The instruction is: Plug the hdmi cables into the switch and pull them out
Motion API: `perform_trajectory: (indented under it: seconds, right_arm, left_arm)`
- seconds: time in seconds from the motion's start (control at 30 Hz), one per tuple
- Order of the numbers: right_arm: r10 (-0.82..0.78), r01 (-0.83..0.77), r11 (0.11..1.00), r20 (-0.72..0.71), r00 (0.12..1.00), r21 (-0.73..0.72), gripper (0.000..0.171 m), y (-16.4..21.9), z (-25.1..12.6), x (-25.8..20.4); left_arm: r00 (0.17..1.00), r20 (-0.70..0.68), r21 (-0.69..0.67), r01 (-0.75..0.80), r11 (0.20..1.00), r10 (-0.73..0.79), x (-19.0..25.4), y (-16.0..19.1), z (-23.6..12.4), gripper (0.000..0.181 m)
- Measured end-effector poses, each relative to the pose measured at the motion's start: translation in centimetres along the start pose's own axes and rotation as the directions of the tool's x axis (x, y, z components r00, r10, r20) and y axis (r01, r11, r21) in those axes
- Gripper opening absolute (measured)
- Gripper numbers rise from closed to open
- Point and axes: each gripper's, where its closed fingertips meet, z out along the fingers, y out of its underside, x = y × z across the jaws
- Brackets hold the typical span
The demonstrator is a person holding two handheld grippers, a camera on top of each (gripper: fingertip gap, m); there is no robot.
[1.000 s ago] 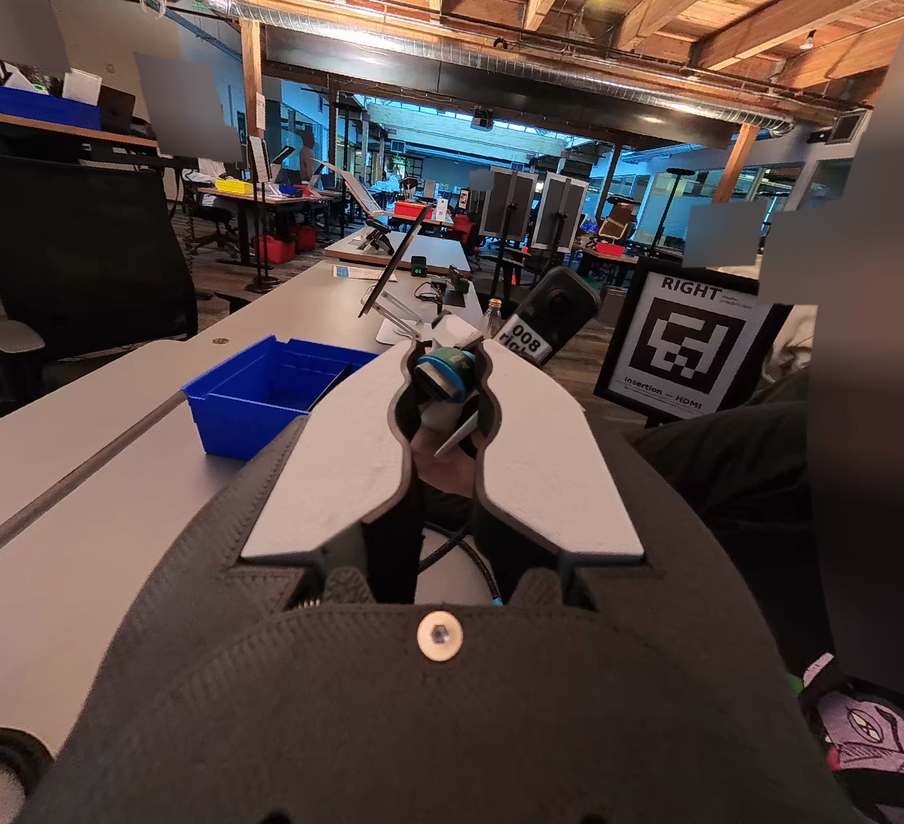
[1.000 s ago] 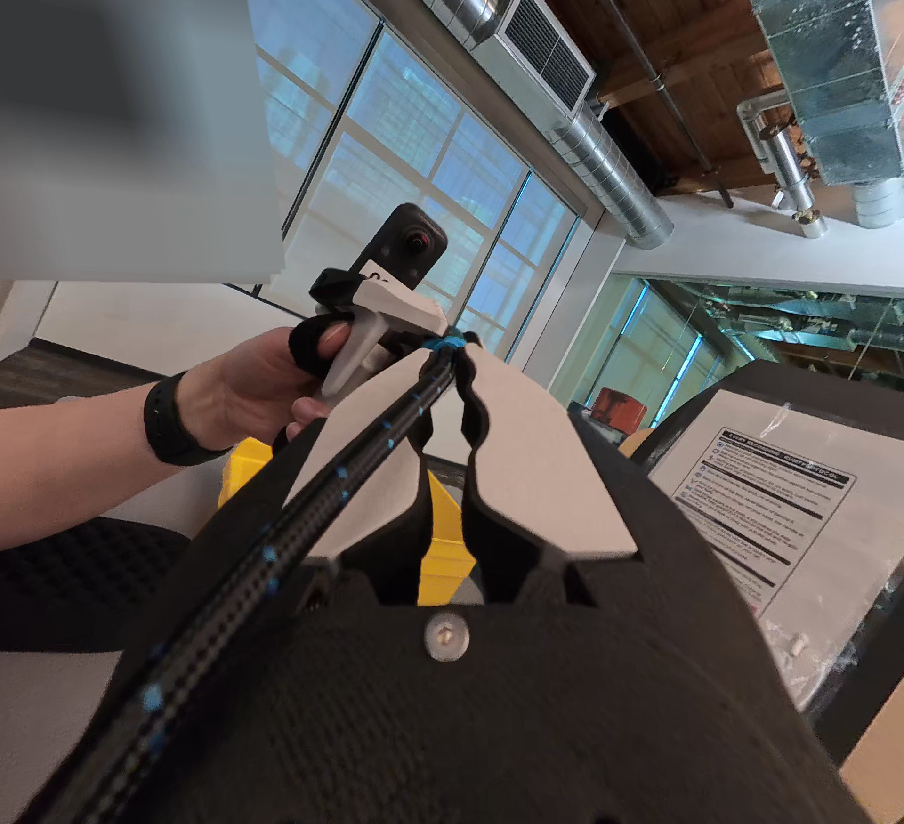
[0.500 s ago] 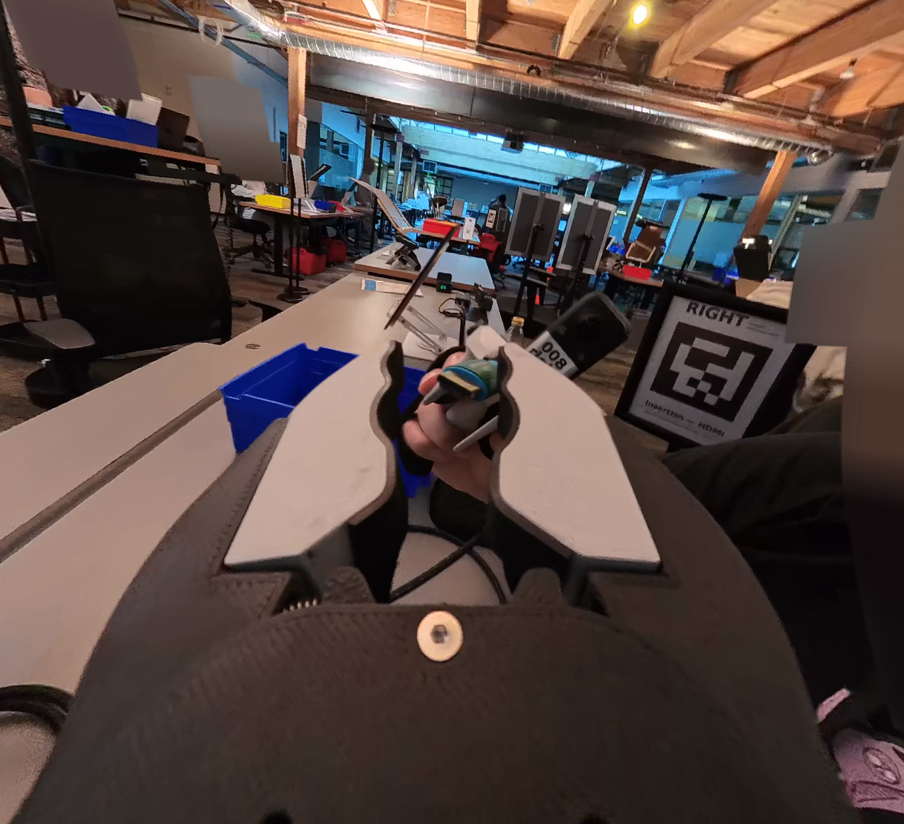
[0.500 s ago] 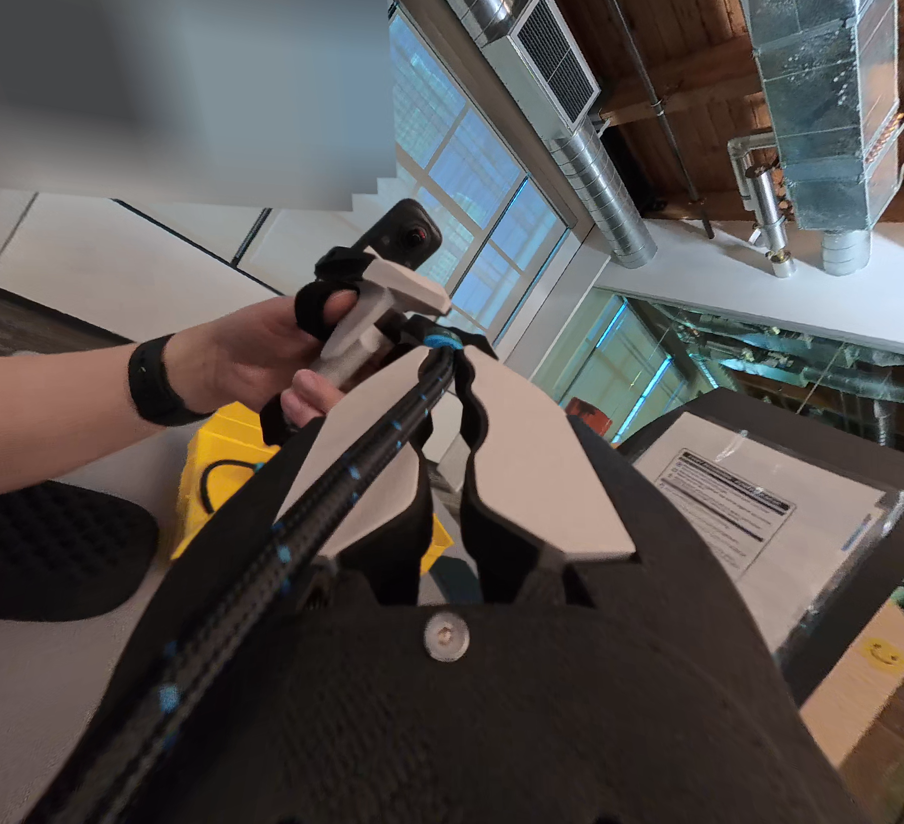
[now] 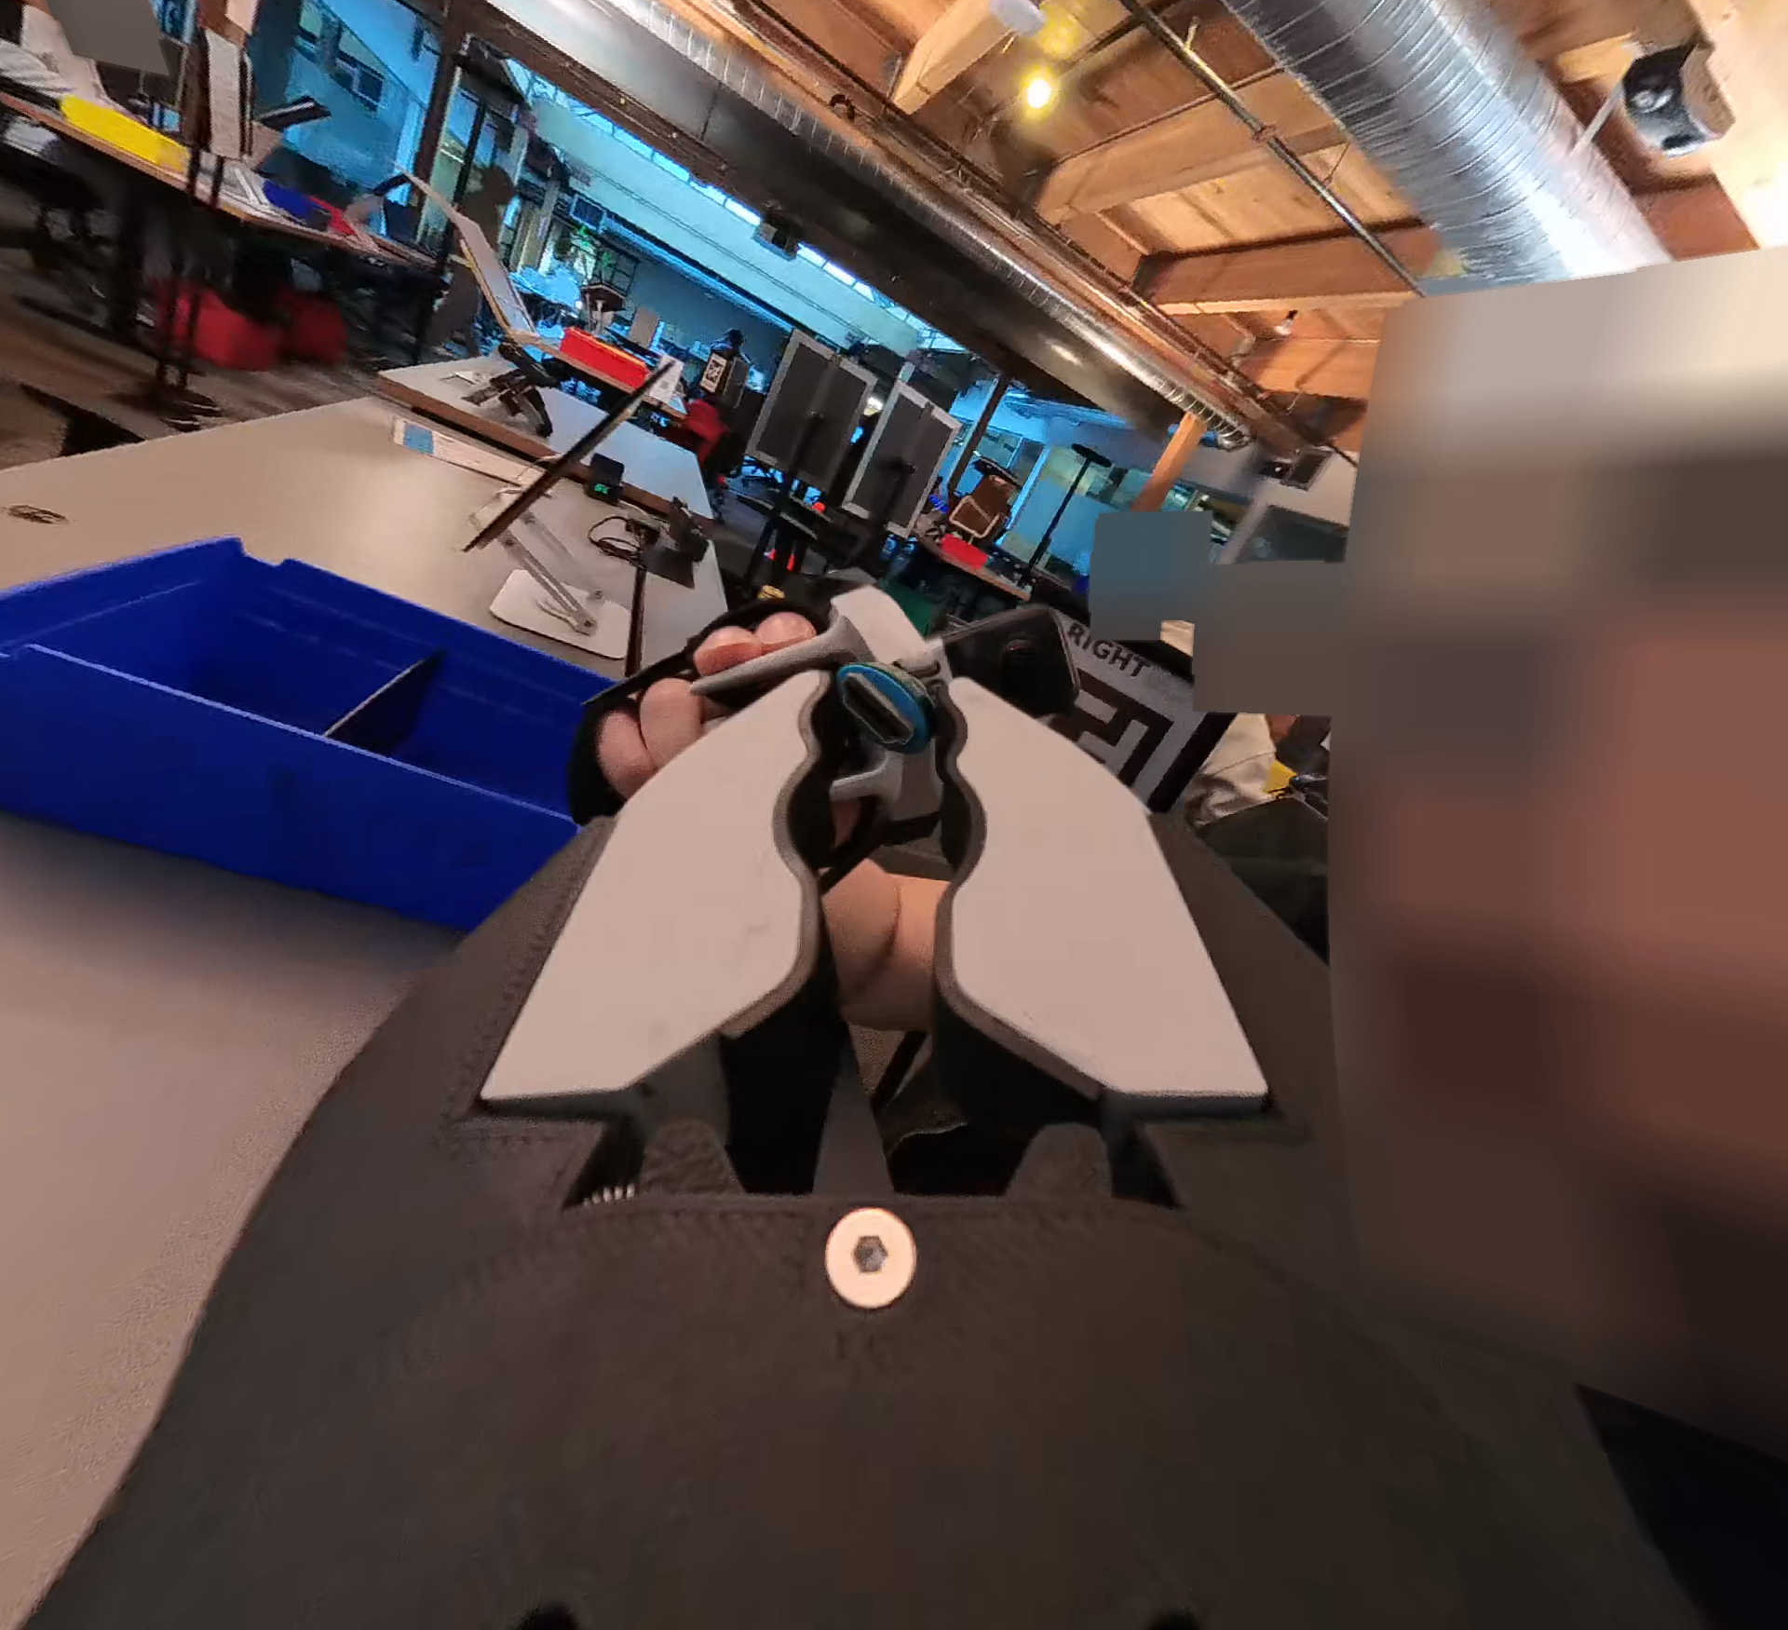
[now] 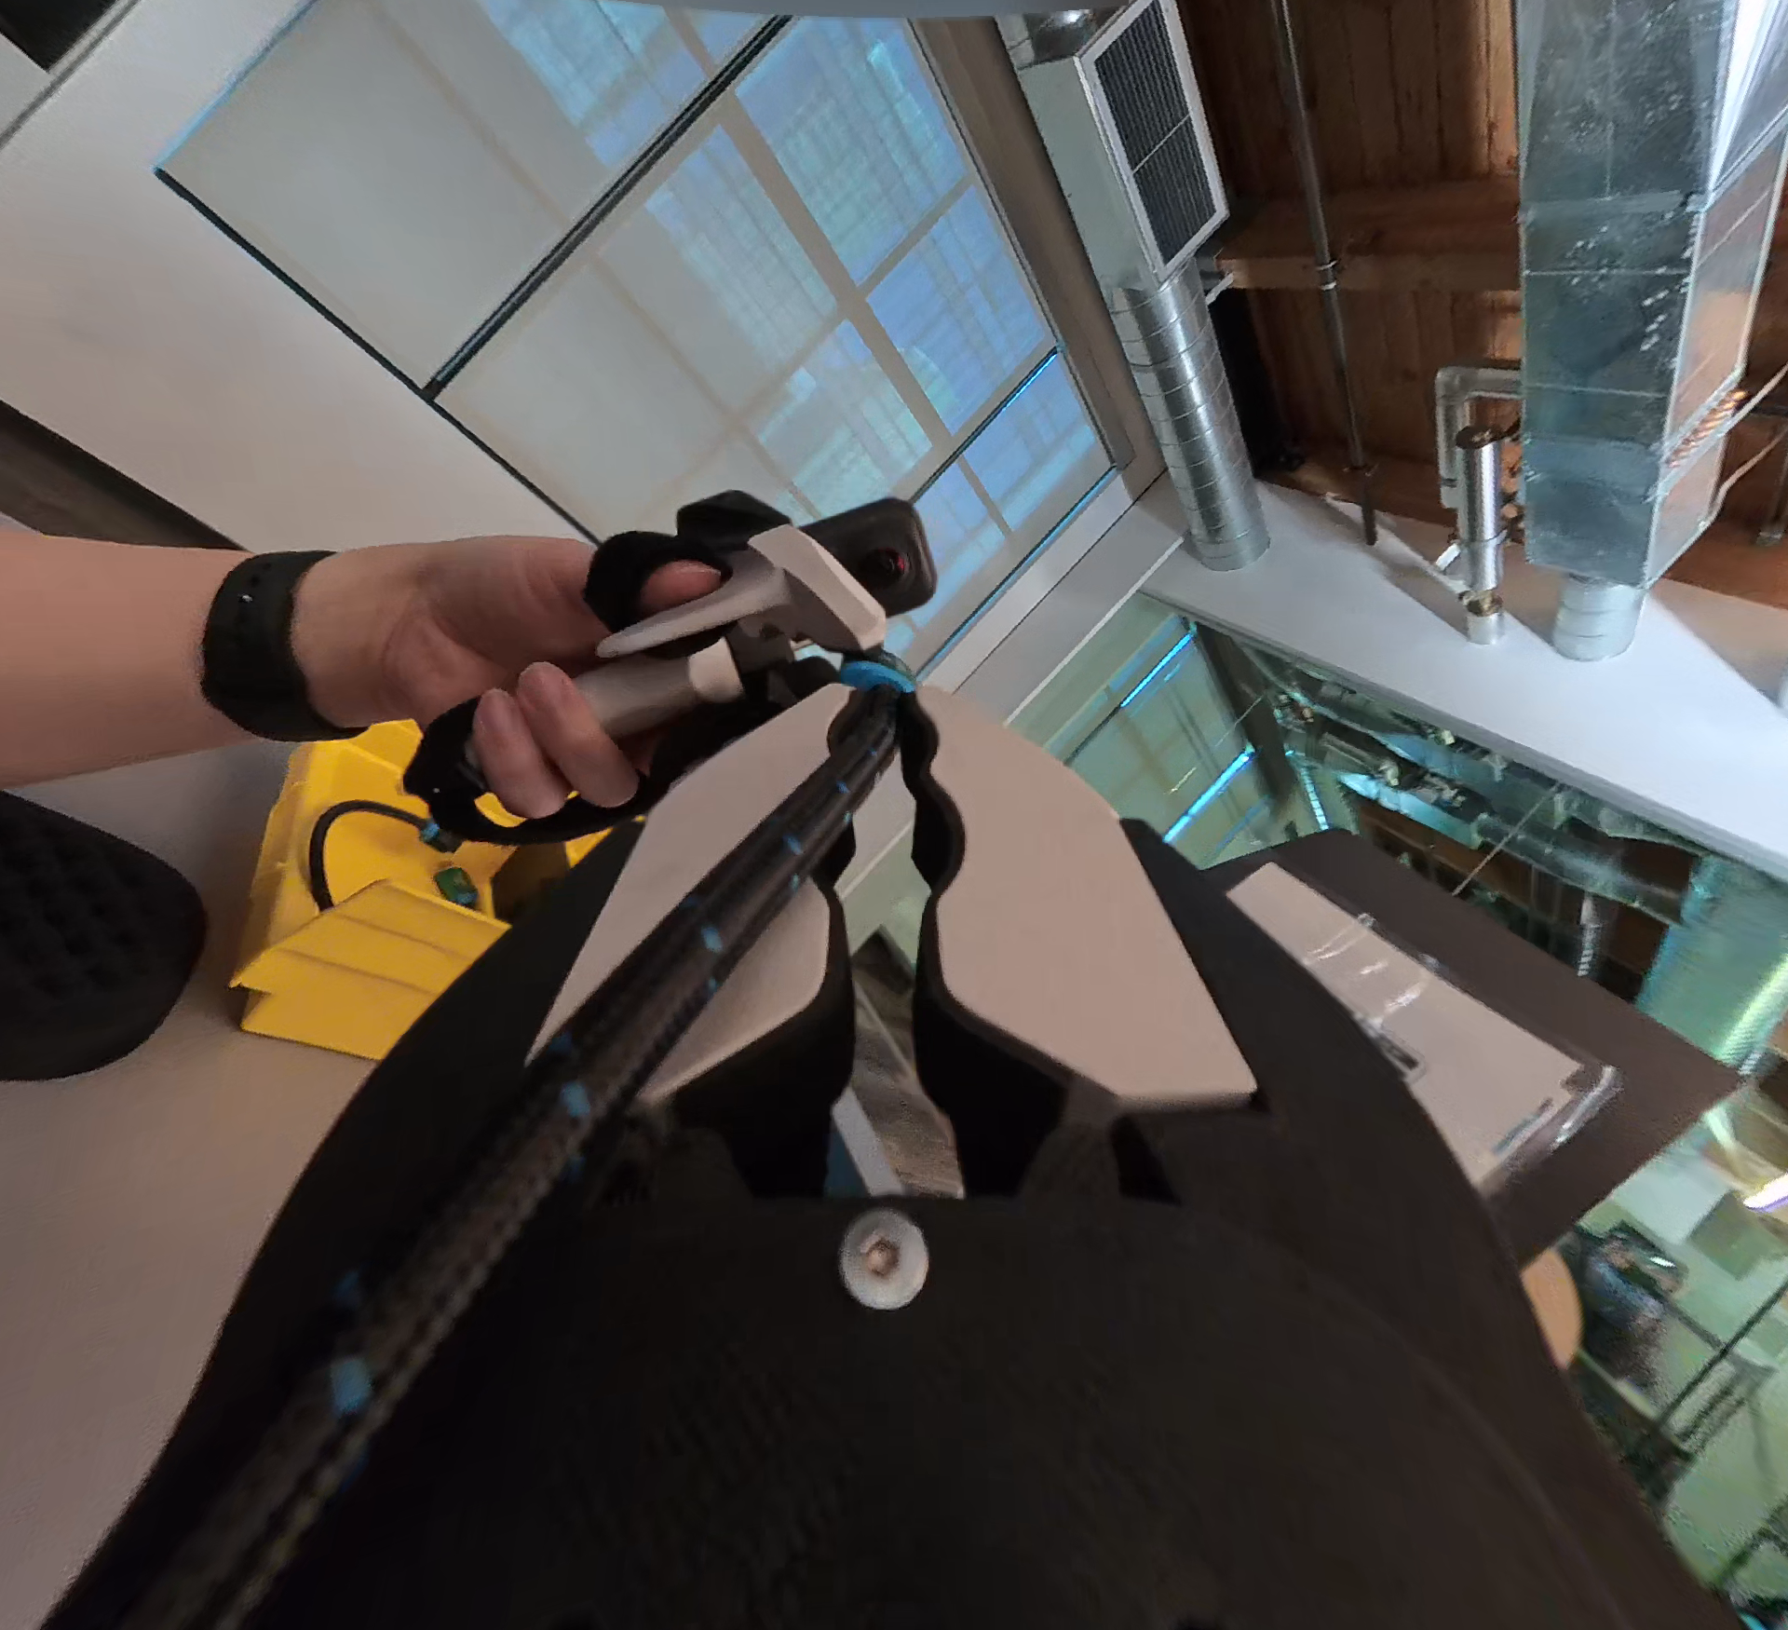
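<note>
My left gripper (image 5: pixel 885 713) is shut on the blue-ringed plug (image 5: pixel 876 706) of a black HDMI cable; the plug's open metal end faces this camera. My right gripper (image 6: pixel 885 693) faces it and is shut on the same cable (image 6: pixel 677 935) just behind the blue ring (image 6: pixel 876 676). The braided cable runs back over the right gripper's left finger. Each view shows the other gripper's handle and the hand on it, in the left wrist view (image 5: pixel 677 713) and in the right wrist view (image 6: pixel 542 693). Both grippers are held up above the table. The switch is not in view.
A blue divided bin (image 5: pixel 271 742) stands on the grey table (image 5: pixel 193 1051) to the left. A yellow bin (image 6: pixel 368 925) with another cable in it stands behind the left hand. A framed black-and-white marker board (image 5: pixel 1132 713) and a framed sheet (image 6: pixel 1403 1051) stand close by.
Both grippers have kept hold of the cable end and moved together. The left view has swung nearer to the blue bin and tilted. The right view has tilted up toward the windows.
</note>
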Motion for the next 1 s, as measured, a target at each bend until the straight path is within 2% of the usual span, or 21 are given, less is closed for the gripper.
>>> perform_trajectory:
  seconds: [0.17, 0.3, 0.47, 0.7, 1.0]
  right_arm:
    - [0.155, -0.156, 0.987, 0.031, 0.987, 0.039, 0.013, 0.5, 0.0, 0.0]
    - [0.308, -0.311, 0.947, 0.046, 0.95, 0.084, 0.018, 0.5, 0.1, 0.2]
    - [0.399, -0.398, 0.91, 0.011, 0.917, 0.117, 0.014, 0.1, 0.3, 0.7]
    - [0.392, -0.382, 0.917, -0.077, 0.917, 0.115, 0.008, 0.2, 0.2, 1.3]
    - [0.326, -0.325, 0.944, -0.013, 0.945, 0.058, 0.009, 0.3, 0.3, 1.0]
  left_arm:
    - [0.994, 0.059, 0.007, -0.095, 0.995, 0.094, -0.5, -0.3, -0.1, 0.016]
    - [0.95, 0.154, -0.052, -0.266, 0.962, 0.271, -0.8, -0.4, -0.2, 0.017]
    - [0.932, 0.162, -0.024, -0.325, 0.946, 0.324, -0.3, -0.8, -0.1, 0.018]
    - [0.925, 0.173, -0.008, -0.342, 0.94, 0.338, -0.5, -0.8, 0.2, 0.018]
    - [0.907, 0.191, -0.041, -0.375, 0.926, 0.376, -0.4, -0.7, 0.1, 0.018]
